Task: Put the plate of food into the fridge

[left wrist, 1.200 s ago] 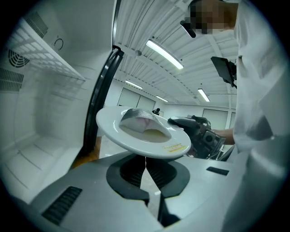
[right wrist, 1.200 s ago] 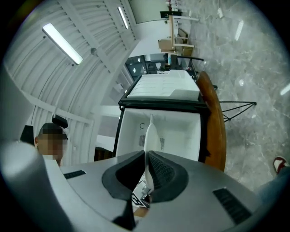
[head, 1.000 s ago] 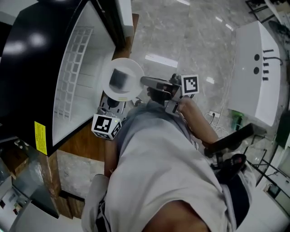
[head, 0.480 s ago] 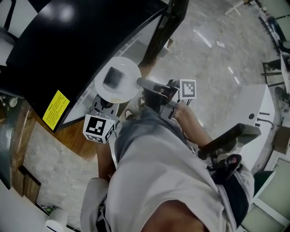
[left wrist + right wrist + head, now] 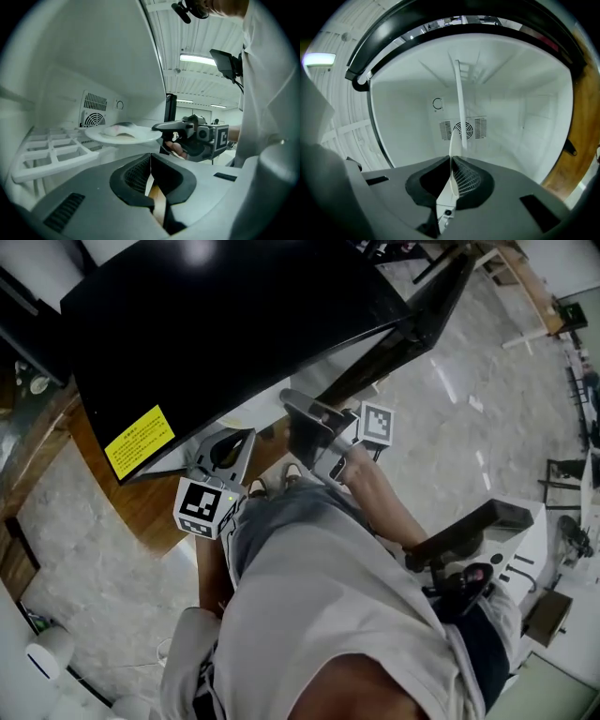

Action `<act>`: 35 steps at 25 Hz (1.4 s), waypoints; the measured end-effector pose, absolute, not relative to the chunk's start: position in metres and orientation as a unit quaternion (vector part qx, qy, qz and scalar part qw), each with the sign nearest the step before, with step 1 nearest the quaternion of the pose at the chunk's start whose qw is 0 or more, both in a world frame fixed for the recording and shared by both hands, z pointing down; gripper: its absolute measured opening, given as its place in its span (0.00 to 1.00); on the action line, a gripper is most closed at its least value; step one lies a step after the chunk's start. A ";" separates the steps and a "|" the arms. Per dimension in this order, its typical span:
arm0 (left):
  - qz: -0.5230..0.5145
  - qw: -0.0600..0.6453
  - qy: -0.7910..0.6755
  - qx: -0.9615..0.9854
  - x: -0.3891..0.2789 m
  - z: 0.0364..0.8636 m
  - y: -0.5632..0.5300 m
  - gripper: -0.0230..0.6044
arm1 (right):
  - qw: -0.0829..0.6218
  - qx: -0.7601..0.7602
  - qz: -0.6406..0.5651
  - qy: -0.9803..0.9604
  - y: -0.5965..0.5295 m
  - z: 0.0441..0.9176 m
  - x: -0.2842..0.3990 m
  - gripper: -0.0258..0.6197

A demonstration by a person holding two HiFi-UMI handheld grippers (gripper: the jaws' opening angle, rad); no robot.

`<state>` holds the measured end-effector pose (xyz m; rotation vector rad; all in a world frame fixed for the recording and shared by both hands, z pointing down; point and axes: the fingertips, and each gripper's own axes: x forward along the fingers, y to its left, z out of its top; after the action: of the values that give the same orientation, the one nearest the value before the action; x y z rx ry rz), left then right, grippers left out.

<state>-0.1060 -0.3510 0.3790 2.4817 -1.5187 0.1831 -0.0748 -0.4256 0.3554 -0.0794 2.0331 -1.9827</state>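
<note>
A white plate (image 5: 124, 134) with a pale piece of food on it hangs level inside the white fridge (image 5: 70, 61), above the ribbed shelf (image 5: 55, 151). My right gripper (image 5: 158, 127) is shut on the plate's right rim. In the right gripper view the plate (image 5: 453, 140) shows edge-on between the pads of that gripper (image 5: 451, 161). My left gripper (image 5: 151, 161) sits just below and in front of the plate, shut and holding nothing. In the head view both grippers, left (image 5: 228, 446) and right (image 5: 292, 404), reach under the fridge's black top (image 5: 225, 324), which hides the plate.
A round fan vent (image 5: 463, 129) sits in the fridge's back wall. The fridge stands on a wooden counter (image 5: 141, 512). The person's body fills the lower head view. Marble floor (image 5: 487, 418) lies to the right.
Both grippers have moved forward into the fridge. The plate, earlier in plain sight in front of the opening, is now out of sight under the black top.
</note>
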 end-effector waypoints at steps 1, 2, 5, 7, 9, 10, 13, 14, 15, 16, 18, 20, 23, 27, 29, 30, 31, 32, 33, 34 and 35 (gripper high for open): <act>0.064 0.102 -0.516 0.848 -0.106 0.373 -0.345 0.07 | 0.148 -0.030 -0.693 0.705 -0.424 0.356 -0.079 0.08; 0.064 0.089 -0.515 0.850 -0.106 0.366 -0.341 0.07 | 0.146 -0.030 -0.695 0.704 -0.423 0.355 -0.085 0.08; 0.066 0.061 -0.516 0.852 -0.111 0.344 -0.337 0.07 | 0.131 -0.022 -0.691 0.710 -0.418 0.350 -0.107 0.08; 0.069 0.053 -0.521 0.849 -0.114 0.338 -0.341 0.07 | 0.120 -0.019 -0.687 0.716 -0.417 0.348 -0.118 0.08; 0.070 0.053 -0.530 0.843 -0.116 0.339 -0.347 0.07 | 0.112 -0.010 -0.682 0.722 -0.416 0.346 -0.122 0.08; 0.068 0.055 -0.538 0.839 -0.118 0.339 -0.350 0.07 | 0.105 -0.003 -0.677 0.728 -0.414 0.345 -0.123 0.08; 0.053 0.066 -0.564 0.821 -0.130 0.337 -0.357 0.07 | 0.078 0.022 -0.652 0.754 -0.406 0.341 -0.121 0.08; 0.046 0.070 -0.573 0.816 -0.134 0.336 -0.359 0.07 | 0.070 0.035 -0.640 0.765 -0.402 0.338 -0.119 0.09; 0.041 0.072 -0.580 0.811 -0.138 0.336 -0.361 0.07 | 0.061 0.050 -0.622 0.779 -0.396 0.335 -0.118 0.09; 0.039 0.074 -0.583 0.808 -0.141 0.337 -0.363 0.07 | 0.048 0.063 -0.599 0.797 -0.388 0.332 -0.118 0.09; 0.040 0.075 -0.583 0.808 -0.140 0.340 -0.366 0.07 | 0.011 0.066 -0.539 0.840 -0.374 0.332 -0.118 0.10; 0.046 0.072 -0.588 0.805 -0.135 0.341 -0.371 0.07 | -0.038 0.017 -0.427 0.903 -0.373 0.339 -0.115 0.10; 0.045 0.062 -0.610 0.789 -0.131 0.336 -0.375 0.07 | -0.094 -0.062 -0.190 0.975 -0.381 0.339 -0.116 0.09; 0.030 0.071 -0.631 0.772 -0.141 0.333 -0.358 0.07 | -0.101 -0.050 -0.096 0.989 -0.367 0.331 -0.140 0.09; 0.037 0.074 -0.643 0.762 -0.143 0.336 -0.357 0.07 | -0.105 -0.053 -0.076 0.990 -0.375 0.332 -0.144 0.08; 0.039 0.075 -0.649 0.756 -0.144 0.337 -0.359 0.07 | -0.103 -0.053 -0.071 0.991 -0.381 0.333 -0.144 0.08; 0.039 0.077 -0.655 0.751 -0.145 0.337 -0.360 0.07 | -0.097 -0.053 -0.071 0.991 -0.385 0.332 -0.144 0.07; 0.039 0.078 -0.661 0.745 -0.148 0.338 -0.360 0.07 | -0.089 -0.057 -0.074 0.992 -0.389 0.330 -0.143 0.07; 0.038 0.079 -0.668 0.739 -0.150 0.338 -0.359 0.07 | -0.081 -0.066 -0.073 0.992 -0.393 0.328 -0.142 0.07; 0.037 0.079 -0.675 0.733 -0.153 0.338 -0.357 0.07 | -0.075 -0.078 -0.069 0.992 -0.397 0.326 -0.140 0.07; 0.036 0.079 -0.682 0.726 -0.156 0.339 -0.354 0.07 | -0.070 -0.087 -0.065 0.992 -0.400 0.324 -0.139 0.07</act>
<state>-0.1560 -0.3538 0.3386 2.1736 -2.0410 0.1070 -0.1385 -0.4002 0.3244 -0.2875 3.2615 -0.2138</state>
